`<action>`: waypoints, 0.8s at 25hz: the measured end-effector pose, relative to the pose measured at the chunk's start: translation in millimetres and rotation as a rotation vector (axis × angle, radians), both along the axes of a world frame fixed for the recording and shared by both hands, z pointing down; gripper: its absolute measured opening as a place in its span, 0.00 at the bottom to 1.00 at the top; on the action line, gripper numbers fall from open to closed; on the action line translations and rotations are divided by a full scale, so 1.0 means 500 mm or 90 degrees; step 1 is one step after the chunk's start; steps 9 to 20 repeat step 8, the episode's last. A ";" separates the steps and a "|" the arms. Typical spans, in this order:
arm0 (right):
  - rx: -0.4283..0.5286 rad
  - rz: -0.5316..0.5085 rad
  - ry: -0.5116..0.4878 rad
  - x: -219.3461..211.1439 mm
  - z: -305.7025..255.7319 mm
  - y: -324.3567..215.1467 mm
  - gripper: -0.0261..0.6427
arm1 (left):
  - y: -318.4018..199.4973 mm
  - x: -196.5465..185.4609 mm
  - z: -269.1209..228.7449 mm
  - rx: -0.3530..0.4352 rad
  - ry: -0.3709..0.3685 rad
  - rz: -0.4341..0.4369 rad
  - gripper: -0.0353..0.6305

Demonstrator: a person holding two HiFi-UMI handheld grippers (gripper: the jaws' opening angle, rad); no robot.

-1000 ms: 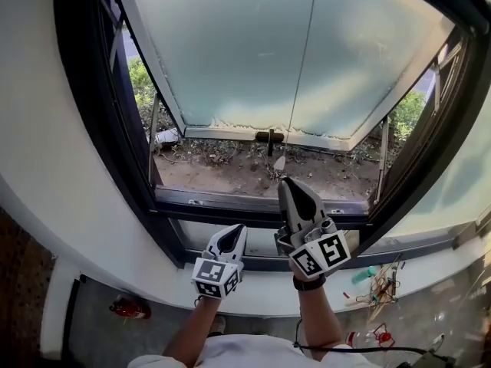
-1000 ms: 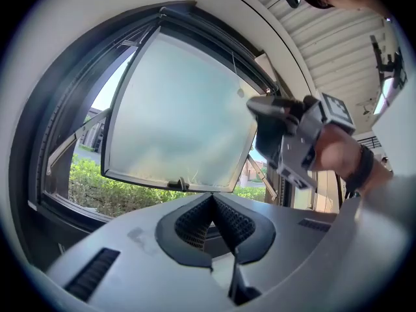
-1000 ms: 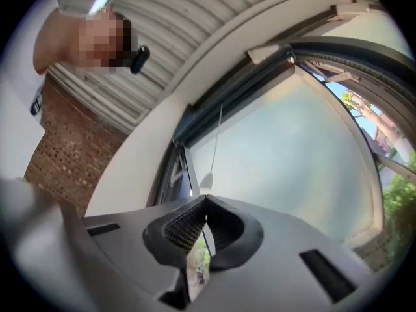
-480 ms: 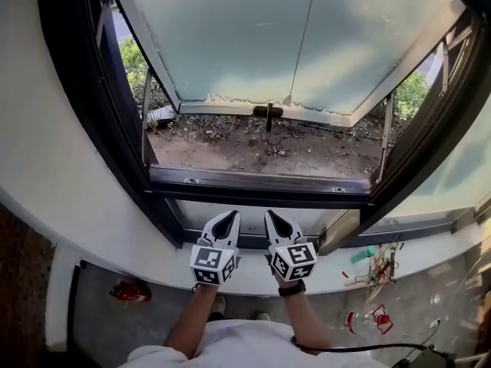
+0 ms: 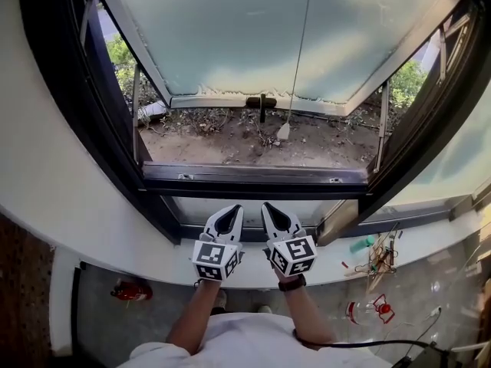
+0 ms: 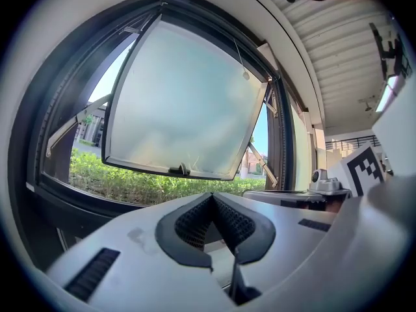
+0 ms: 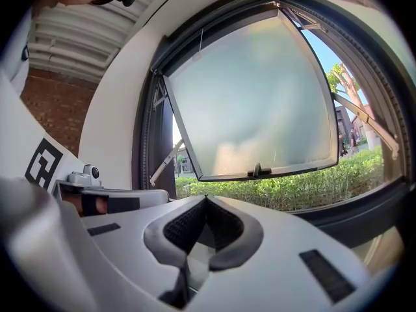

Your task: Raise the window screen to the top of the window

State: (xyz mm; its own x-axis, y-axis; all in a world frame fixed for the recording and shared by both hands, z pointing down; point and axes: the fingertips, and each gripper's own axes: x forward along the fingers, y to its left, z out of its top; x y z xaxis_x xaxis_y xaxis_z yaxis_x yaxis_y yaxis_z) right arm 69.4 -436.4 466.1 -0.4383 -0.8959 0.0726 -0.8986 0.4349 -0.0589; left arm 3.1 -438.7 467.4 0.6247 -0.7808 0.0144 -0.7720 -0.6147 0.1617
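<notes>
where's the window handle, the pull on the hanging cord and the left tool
window handle [image 5: 261, 103], head view, middle of the dark handle on the sash's lower edge
cord pull [image 5: 283, 131], head view, pale end piece of the cord
left tool [image 5: 234, 209], head view, tip where its shut jaws meet

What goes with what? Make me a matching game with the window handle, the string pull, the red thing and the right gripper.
1 window handle
2 string pull
3 red thing
4 right gripper

a shut and empty
b on the floor, at the left
c middle of the frosted pane's bottom edge
d dangling from a thin cord

Pairs: 1c, 2d, 3b, 4a.
</notes>
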 end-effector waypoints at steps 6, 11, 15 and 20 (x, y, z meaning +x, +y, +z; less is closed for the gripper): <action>0.005 0.001 0.005 -0.001 -0.006 -0.017 0.04 | -0.018 -0.001 -0.003 0.003 0.005 0.003 0.06; 0.007 0.001 0.006 -0.002 -0.008 -0.025 0.04 | -0.027 -0.001 -0.007 0.006 0.007 0.004 0.06; 0.007 0.001 0.006 -0.002 -0.008 -0.025 0.04 | -0.027 -0.001 -0.007 0.006 0.007 0.004 0.06; 0.007 0.001 0.006 -0.002 -0.008 -0.025 0.04 | -0.027 -0.001 -0.007 0.006 0.007 0.004 0.06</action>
